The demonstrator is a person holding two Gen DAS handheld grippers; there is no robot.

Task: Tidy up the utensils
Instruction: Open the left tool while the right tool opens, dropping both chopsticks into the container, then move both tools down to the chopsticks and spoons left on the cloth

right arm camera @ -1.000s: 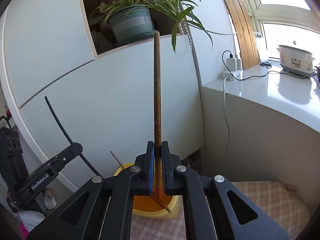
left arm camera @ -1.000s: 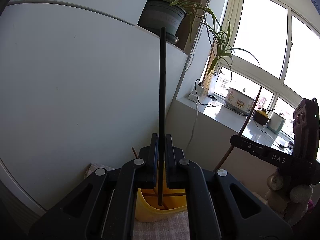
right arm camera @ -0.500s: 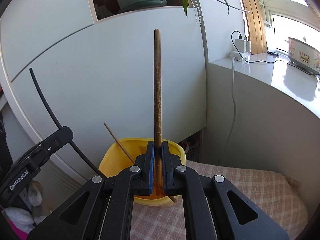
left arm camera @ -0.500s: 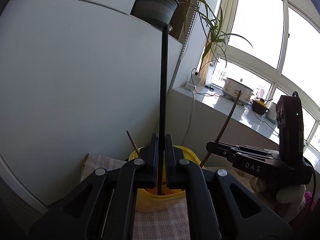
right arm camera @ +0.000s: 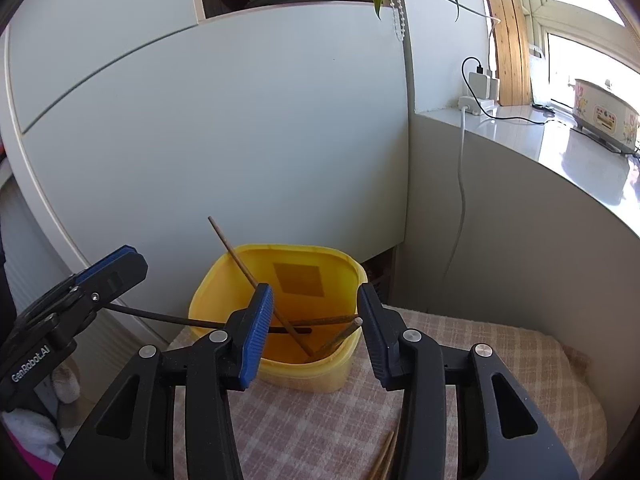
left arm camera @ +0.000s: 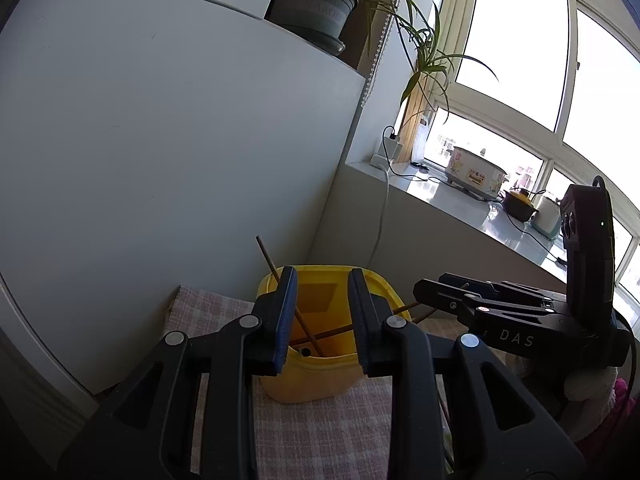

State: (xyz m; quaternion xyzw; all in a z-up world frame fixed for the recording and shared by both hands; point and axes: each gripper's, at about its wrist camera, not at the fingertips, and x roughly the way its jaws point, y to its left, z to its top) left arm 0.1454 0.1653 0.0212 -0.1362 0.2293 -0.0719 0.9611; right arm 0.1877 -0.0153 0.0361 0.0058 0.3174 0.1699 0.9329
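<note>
A yellow plastic tub (left arm camera: 320, 384) (right arm camera: 276, 272) stands on a checked cloth. Several chopsticks lie in it: a thin brown one (right arm camera: 232, 248) (left arm camera: 276, 272) leans to the left rim, a dark brown one (right arm camera: 328, 321) crosses the tub, a black one (right arm camera: 160, 316) sticks out over the left rim. My left gripper (left arm camera: 320, 320) is open and empty just above the tub's near rim. My right gripper (right arm camera: 314, 332) is open and empty over the tub. The right gripper also shows in the left wrist view (left arm camera: 480, 300), the left gripper in the right wrist view (right arm camera: 100, 276).
A checked cloth (right arm camera: 460, 344) covers the surface. More chopstick ends (right arm camera: 386, 456) lie on it near the bottom edge. A white cabinet (right arm camera: 240, 140) stands right behind the tub. A sill (right arm camera: 560, 148) with a cooker (right arm camera: 604, 112) runs to the right. A potted plant (left arm camera: 312, 12) sits above.
Both grippers have lowered toward the tub and opened. The black chopstick left my left gripper and the brown one left my right gripper; both now lie in the tub.
</note>
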